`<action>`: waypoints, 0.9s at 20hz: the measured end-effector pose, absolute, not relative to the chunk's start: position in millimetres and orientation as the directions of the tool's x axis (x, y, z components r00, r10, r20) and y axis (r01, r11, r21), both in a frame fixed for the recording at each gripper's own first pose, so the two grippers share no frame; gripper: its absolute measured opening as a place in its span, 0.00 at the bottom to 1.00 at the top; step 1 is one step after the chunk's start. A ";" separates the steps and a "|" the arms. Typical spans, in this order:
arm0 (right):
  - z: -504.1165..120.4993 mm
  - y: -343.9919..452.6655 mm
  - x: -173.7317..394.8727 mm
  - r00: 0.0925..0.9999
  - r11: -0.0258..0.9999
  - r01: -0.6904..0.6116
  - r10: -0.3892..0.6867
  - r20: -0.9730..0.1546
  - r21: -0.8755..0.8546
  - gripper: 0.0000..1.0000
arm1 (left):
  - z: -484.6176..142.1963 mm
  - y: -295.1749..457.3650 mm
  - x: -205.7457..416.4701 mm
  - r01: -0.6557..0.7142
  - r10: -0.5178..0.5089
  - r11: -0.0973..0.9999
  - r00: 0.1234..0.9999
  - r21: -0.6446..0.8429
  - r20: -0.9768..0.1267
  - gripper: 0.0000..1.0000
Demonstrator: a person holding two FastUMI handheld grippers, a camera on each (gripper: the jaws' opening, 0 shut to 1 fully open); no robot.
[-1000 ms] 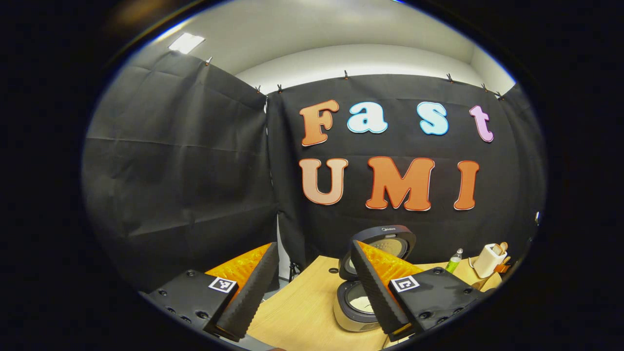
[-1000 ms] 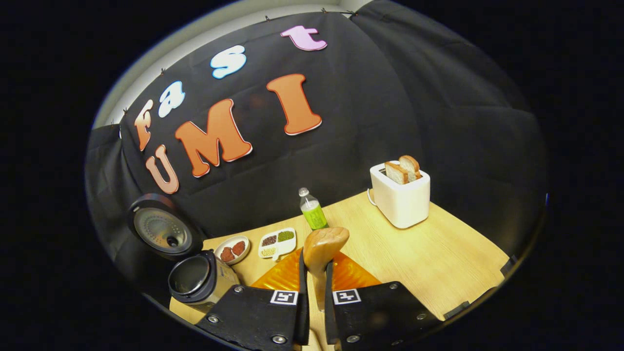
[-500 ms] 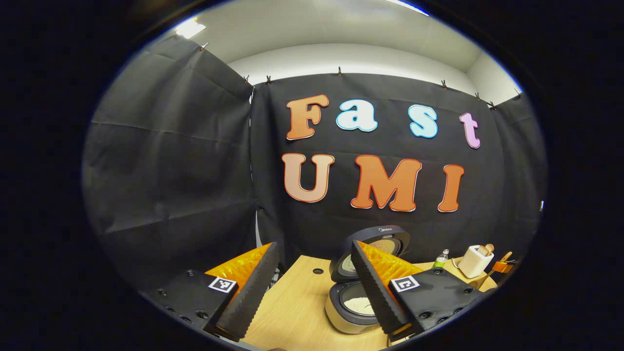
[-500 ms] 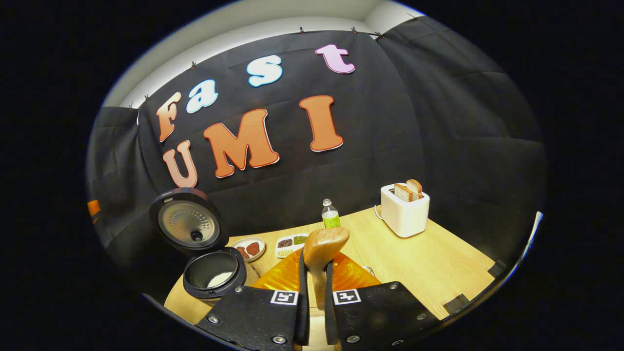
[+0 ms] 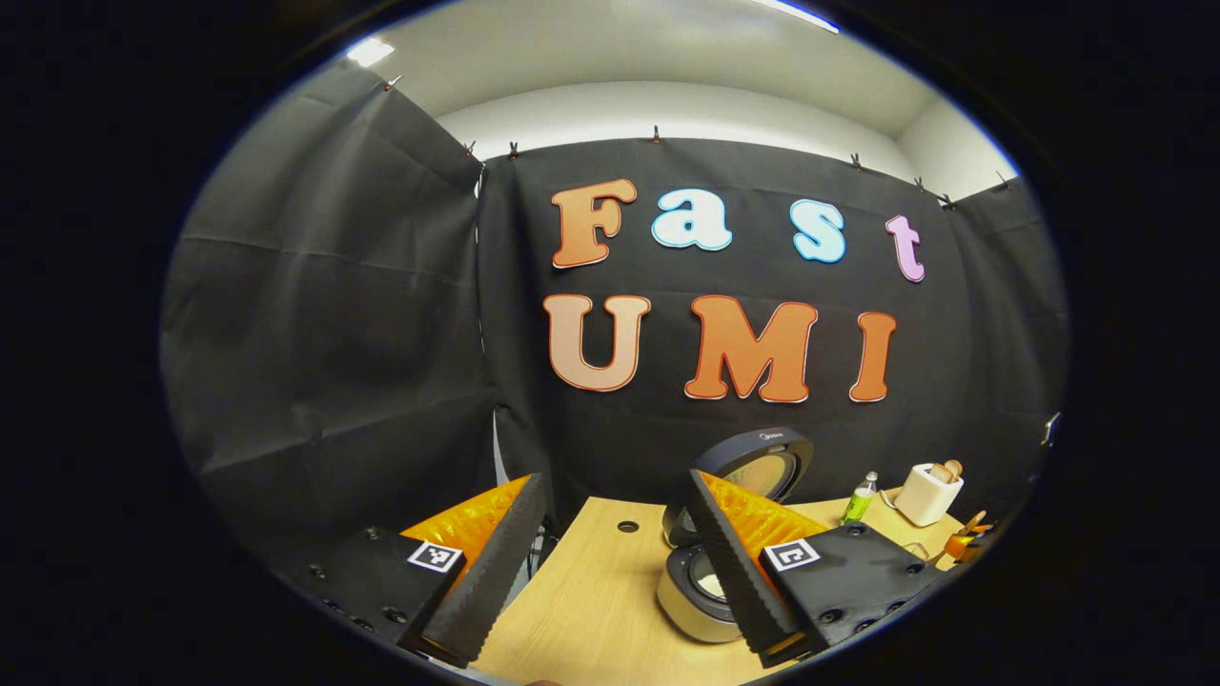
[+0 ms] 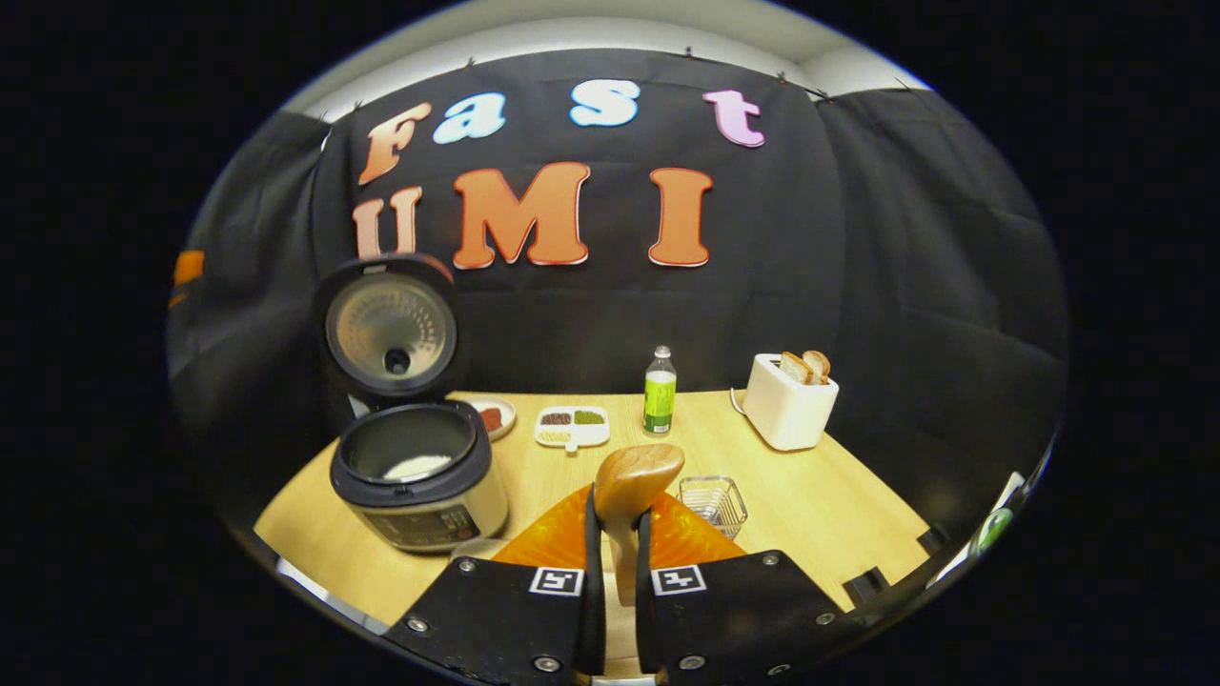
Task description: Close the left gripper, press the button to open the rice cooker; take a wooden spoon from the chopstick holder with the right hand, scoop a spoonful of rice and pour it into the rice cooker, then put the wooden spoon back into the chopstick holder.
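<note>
In the right gripper view my right gripper (image 6: pixel 615 562) is shut on the handle of a wooden spoon (image 6: pixel 637 472), whose bowl sticks up above the fingertips and looks empty. The rice cooker (image 6: pixel 419 476) stands to the left on the table, its lid (image 6: pixel 391 329) raised and white rice (image 6: pixel 416 466) lying in the pot. A wire chopstick holder (image 6: pixel 715 500) sits just right of the spoon. In the left gripper view my left gripper (image 5: pixel 610 572) is open and holds nothing, and the open rice cooker (image 5: pixel 691 595) sits partly behind its right finger.
On the wooden table (image 6: pixel 820 495) stand a green-labelled bottle (image 6: pixel 658 391), a white toaster (image 6: pixel 789 400) with bread slices, a divided dish (image 6: pixel 572 426) of beans and a small plate (image 6: pixel 494 416). The table's front edge runs close below the cooker.
The right gripper has swung level and turned left with the spoon, so the cooker is nearer and the wire holder has come into sight. The left gripper stays open and has barely shifted.
</note>
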State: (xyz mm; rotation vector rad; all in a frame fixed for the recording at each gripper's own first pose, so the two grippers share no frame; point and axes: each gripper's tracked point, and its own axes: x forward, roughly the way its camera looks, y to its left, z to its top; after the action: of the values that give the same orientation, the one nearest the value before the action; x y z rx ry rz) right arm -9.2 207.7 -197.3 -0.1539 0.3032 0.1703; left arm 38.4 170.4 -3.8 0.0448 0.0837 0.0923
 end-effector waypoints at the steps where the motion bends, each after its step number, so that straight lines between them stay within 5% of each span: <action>1: -207.9 210.8 -13.9 0.937 0.966 -0.197 0.135 -0.322 -0.168 0.12 | -5.2 171.9 37.4 -0.082 0.086 0.996 0.993 0.046 -0.087 0.98; 11: -277.7 230.8 -29.9 0.913 0.907 -0.220 0.062 -0.404 -0.360 0.12 | -8.5 190.2 28.7 -0.075 0.083 0.994 0.992 0.082 -0.098 0.99; 18: -282.7 253.0 -27.0 0.885 0.989 -0.137 0.099 -0.456 -0.051 0.12 | -18.2 203.7 24.7 -0.086 0.094 0.994 0.989 0.072 -0.118 0.97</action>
State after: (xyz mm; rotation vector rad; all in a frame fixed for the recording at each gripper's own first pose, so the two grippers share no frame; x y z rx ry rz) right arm -27.0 253.0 -282.7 -0.0823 0.4697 0.1227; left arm 24.7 203.7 -18.2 0.0666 0.1215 0.0900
